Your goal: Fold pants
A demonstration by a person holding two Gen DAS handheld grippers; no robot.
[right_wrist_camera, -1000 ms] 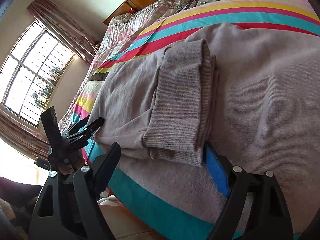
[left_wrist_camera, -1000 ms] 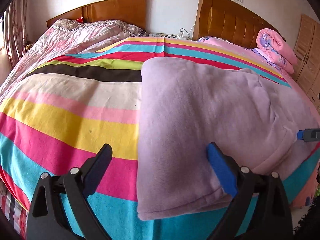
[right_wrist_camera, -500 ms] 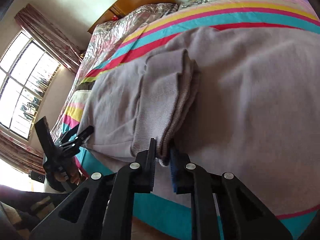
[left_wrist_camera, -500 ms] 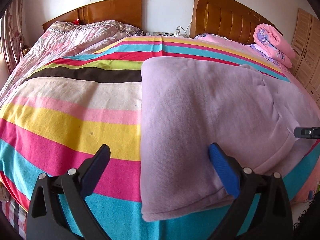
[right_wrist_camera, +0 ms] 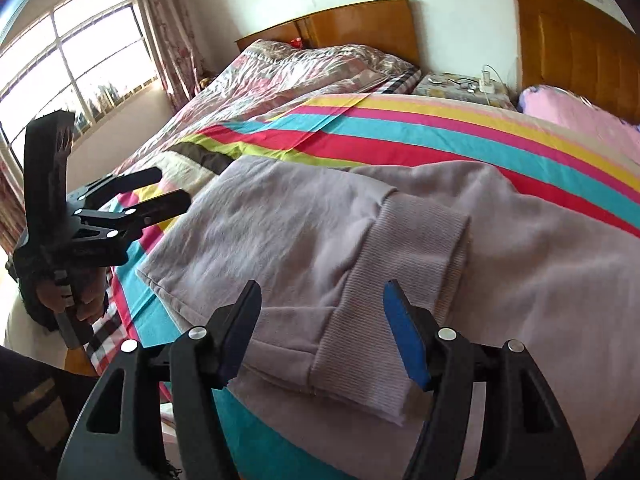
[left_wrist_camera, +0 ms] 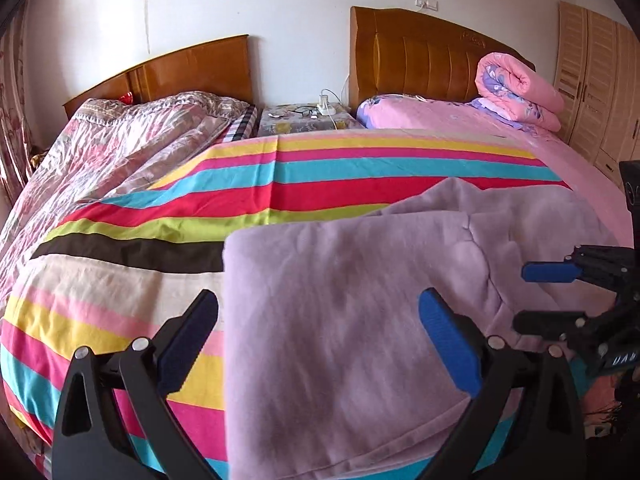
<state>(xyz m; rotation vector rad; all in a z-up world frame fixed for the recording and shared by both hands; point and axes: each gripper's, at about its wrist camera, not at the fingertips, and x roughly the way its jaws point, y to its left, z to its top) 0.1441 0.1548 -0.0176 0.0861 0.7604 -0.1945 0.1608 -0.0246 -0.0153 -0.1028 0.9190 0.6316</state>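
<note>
The right gripper (right_wrist_camera: pixel 320 320), clamped on the ribbed cuff (right_wrist_camera: pixel 404 292) half a second ago, is now standing released and drawn back above it. The left gripper (left_wrist_camera: pixel 316 340) is likewise hovering spread wide, gripping nothing. The pants (left_wrist_camera: pixel 352 308) are lying on the striped bedspread (left_wrist_camera: pixel 120 280) near its front edge, folded over once, cuffs stacked on top. Further folds are probably remaining. The lilac fleece is looking thick, soft and slightly rumpled.
</note>
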